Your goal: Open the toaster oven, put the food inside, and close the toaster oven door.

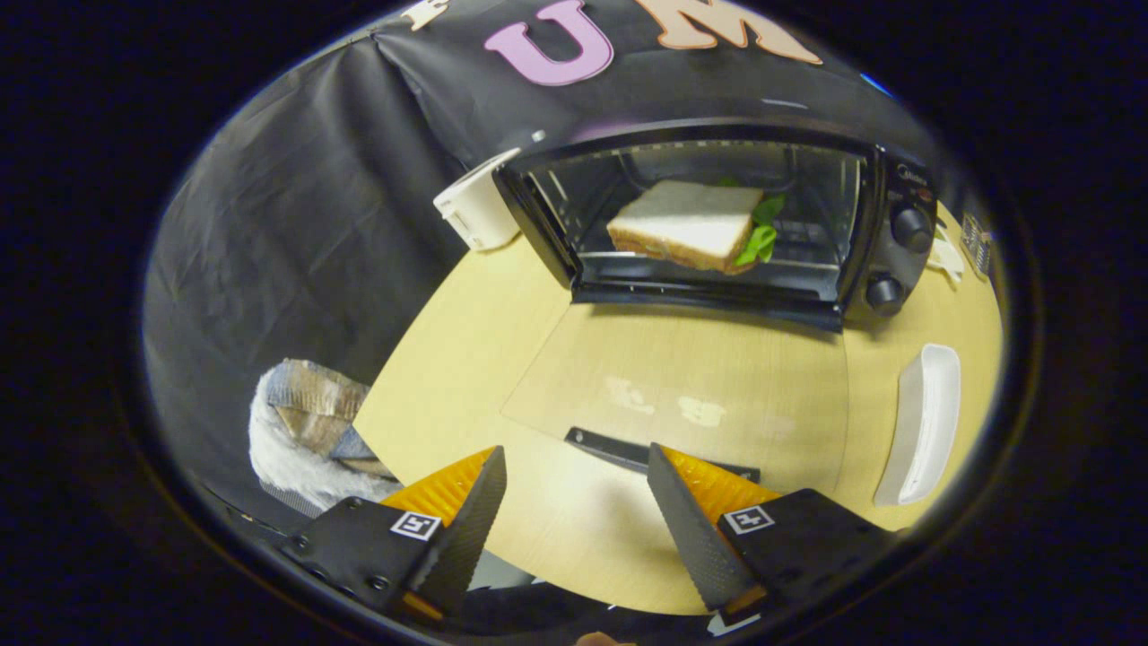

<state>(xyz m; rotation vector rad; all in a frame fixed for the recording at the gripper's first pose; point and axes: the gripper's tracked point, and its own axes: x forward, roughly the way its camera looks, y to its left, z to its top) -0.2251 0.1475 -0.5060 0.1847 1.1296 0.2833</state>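
I am looking along the gripper, whose fingers are standing wide apart and holding nothing. The sandwich is sitting inside the toaster oven, lettuce poking out at its right side, and the glass door is lying flat open on the wooden table, its dark handle just ahead of my fingertips. So, as I judge it, only the closing is left.

I am watching for several risks here. The handle is lying low against the table, so my fingers may be scraping the wood or slipping off the bar before the door lifts. If I am swinging the door up too fast, it may slam and jolt the sandwich, or nudge the whole oven back toward the white appliance beside it. The white tray to the right sits close enough that a wide sweep could clip it.
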